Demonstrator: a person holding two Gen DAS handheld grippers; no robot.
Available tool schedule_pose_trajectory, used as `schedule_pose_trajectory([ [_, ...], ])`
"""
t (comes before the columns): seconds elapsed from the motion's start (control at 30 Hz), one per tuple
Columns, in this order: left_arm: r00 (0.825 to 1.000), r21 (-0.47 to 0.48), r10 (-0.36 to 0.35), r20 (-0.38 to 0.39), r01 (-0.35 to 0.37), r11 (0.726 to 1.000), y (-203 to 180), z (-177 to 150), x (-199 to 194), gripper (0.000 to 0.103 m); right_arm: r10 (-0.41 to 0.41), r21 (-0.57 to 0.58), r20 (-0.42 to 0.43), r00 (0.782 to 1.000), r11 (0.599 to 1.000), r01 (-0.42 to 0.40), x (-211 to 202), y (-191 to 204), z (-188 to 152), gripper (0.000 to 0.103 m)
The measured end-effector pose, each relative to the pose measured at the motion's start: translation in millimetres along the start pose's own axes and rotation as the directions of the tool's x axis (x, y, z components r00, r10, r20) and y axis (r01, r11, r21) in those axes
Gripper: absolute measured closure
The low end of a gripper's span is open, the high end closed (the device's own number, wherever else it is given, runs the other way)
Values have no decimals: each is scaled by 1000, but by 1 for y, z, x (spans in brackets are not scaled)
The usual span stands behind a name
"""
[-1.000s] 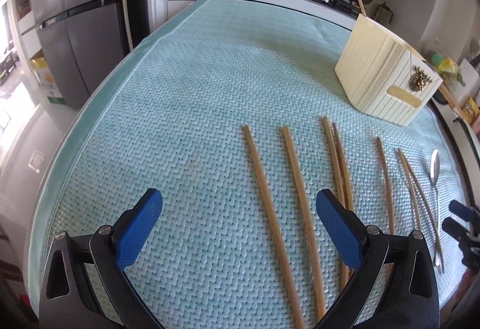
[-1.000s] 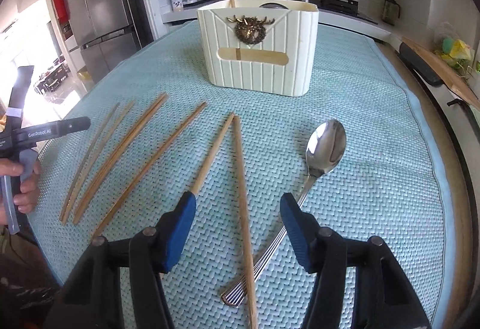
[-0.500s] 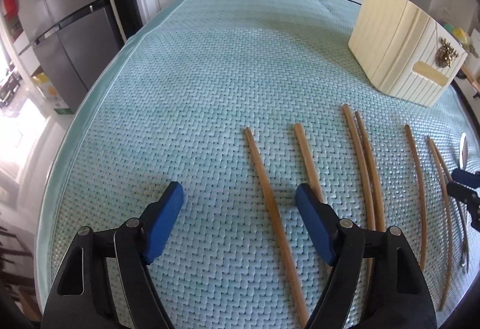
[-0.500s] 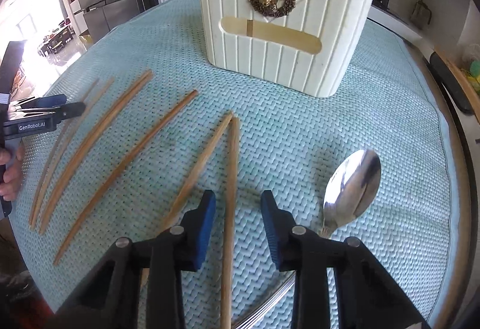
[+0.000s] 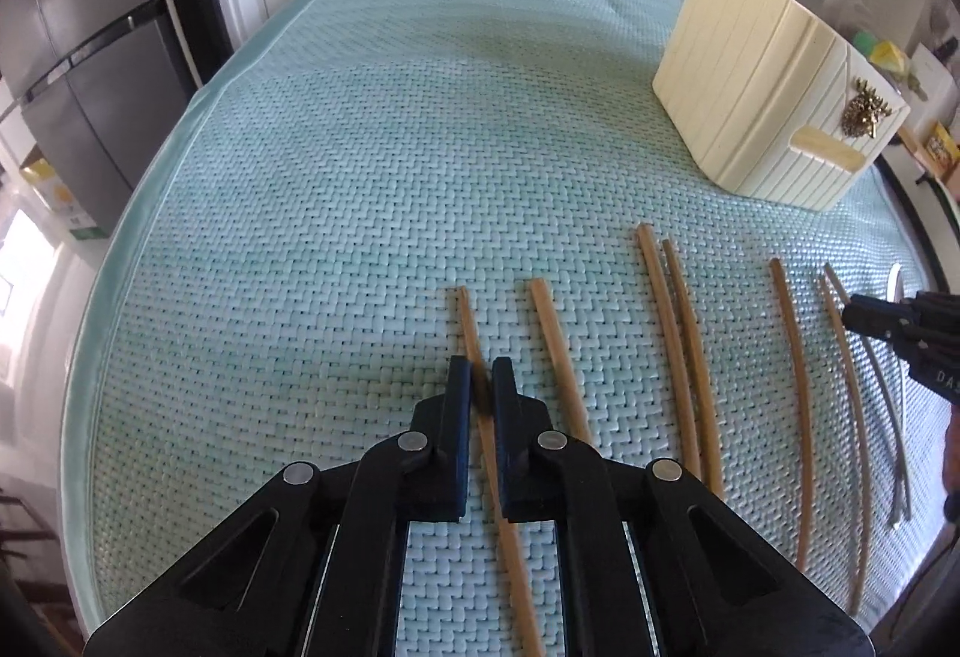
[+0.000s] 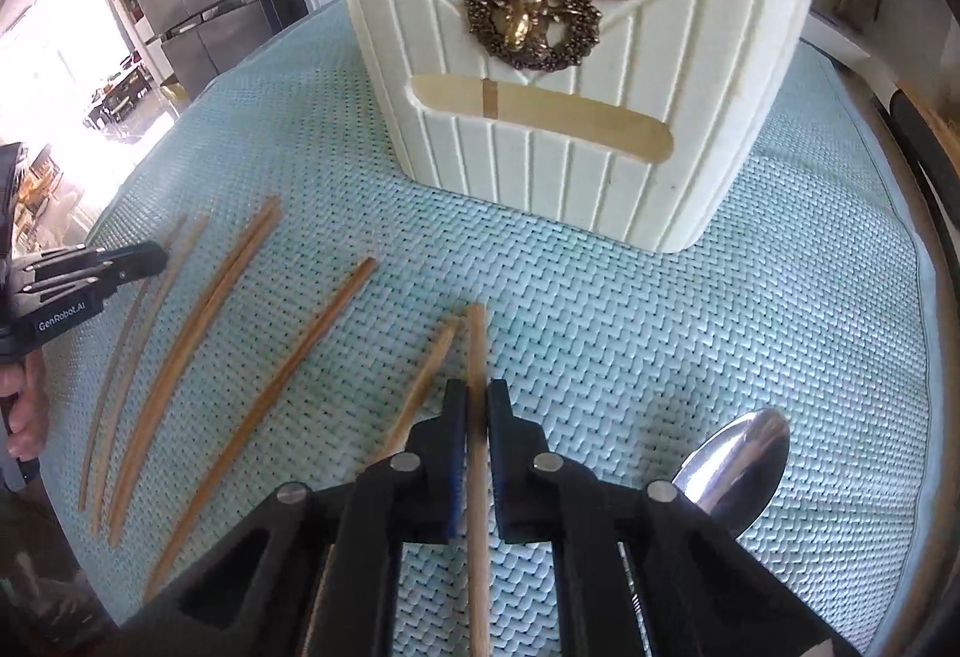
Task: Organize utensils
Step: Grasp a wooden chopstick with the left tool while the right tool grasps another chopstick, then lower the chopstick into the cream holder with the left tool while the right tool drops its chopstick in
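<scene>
Left gripper (image 5: pixel 478 393): jaws closed on the leftmost chopstick (image 5: pixel 465 315), which ran lengthwise between the blue pads, low over the woven mat (image 5: pixel 300 237). Right gripper (image 6: pixel 476 420): jaws closed on another chopstick (image 6: pixel 476 339), also gripped lengthwise, tip pointing toward the holder.

Risk 1: both sticks lay along the pads rather than across them. Judged a weak hold; on lifting, either stick could pivot or slide out forward.

Risk 2: a second chopstick (image 6: pixel 429 363) lay just beside the right gripper's left pad, tips nearly touching the gripped one. It might be dragged along or flicked across the mat. Spoon (image 6: pixel 735 468) lay close on the right, handle hidden under the gripper body; could be nudged.

Further out: remaining chopsticks (image 5: pixel 678 333) lay loose in a row between the two grippers.

Farthest: cream holder (image 6: pixel 540 75) stood upright, one stick already inside. A long stick brought in flat could strike the front wall instead of clearing the rim, possibly shoving the holder.
</scene>
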State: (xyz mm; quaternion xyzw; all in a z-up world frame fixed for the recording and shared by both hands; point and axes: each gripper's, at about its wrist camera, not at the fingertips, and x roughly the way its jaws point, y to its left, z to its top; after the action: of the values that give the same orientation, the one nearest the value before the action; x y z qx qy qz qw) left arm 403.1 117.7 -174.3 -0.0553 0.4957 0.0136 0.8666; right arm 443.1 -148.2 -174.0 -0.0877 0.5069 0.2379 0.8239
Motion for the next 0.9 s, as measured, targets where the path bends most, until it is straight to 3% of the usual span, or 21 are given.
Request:
schedule_pose_trajectory([
  [0.17, 996, -26, -54, 73, 56, 998, 7, -2, -26, 99, 40, 53, 95, 995, 998, -45, -33, -7, -8, 96],
  [0.33, 979, -19, -107, 172, 112, 994, 9, -4, -73, 99, 68, 72, 202, 977, 994, -84, -77, -2, -10, 96],
  [0.6, 940, 42, -167, 297, 162, 986, -9, -24, -152, 99, 94, 69, 342, 935, 990, -124, -145, 4, -24, 96],
  [0.9, 890, 99, -230, 394, 208, 973, -14, -36, -208, 100, 102, 49, 443, 891, 989, -137, -200, 10, -48, 96],
])
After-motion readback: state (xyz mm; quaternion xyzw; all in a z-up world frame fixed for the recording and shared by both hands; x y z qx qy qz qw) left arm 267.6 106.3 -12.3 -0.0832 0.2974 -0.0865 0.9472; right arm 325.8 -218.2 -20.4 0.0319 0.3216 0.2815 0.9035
